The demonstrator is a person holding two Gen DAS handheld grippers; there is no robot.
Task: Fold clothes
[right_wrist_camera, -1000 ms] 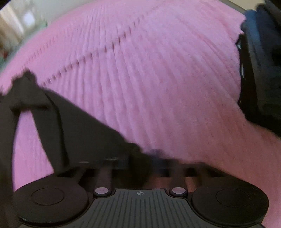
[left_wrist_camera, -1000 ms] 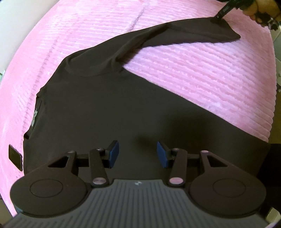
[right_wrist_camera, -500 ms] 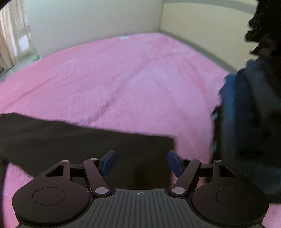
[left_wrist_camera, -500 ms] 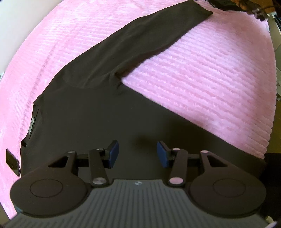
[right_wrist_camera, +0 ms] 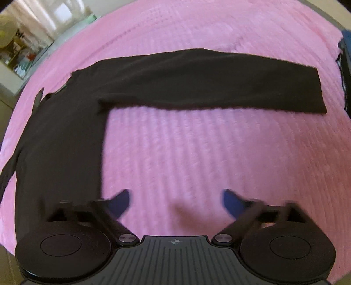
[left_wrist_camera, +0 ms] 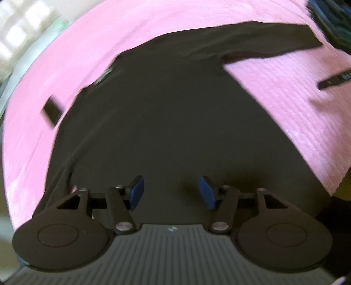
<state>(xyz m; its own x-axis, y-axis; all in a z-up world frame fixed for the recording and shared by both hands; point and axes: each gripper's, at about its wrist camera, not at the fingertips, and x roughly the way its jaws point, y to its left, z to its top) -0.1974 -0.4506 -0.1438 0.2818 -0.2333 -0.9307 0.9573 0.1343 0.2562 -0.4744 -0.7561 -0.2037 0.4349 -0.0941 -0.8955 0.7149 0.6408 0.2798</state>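
A black long-sleeved top [left_wrist_camera: 171, 114] lies flat on a pink ribbed bedspread [left_wrist_camera: 296, 105]. Its right sleeve [left_wrist_camera: 252, 41] stretches straight out to the right. My left gripper [left_wrist_camera: 170, 193] is open and empty, hovering over the lower body of the top. In the right wrist view the same sleeve [right_wrist_camera: 208, 81] lies straight across the bedspread [right_wrist_camera: 197, 153], with the top's body [right_wrist_camera: 59, 149] on the left. My right gripper [right_wrist_camera: 175, 201] is open and empty, over bare bedspread just right of the body's edge.
A pile of dark blue clothes [left_wrist_camera: 333, 19] lies at the far right of the bed, also at the right edge of the right wrist view [right_wrist_camera: 346, 65]. A small black tag [left_wrist_camera: 51, 110] lies left of the top. A room with shelves [right_wrist_camera: 19, 50] lies beyond the bed's far left.
The right gripper let go of the sleeve cuff, which now lies flat and straight, and pulled back toward the bed's near side. The left gripper stayed open and shifted left over the top's body.
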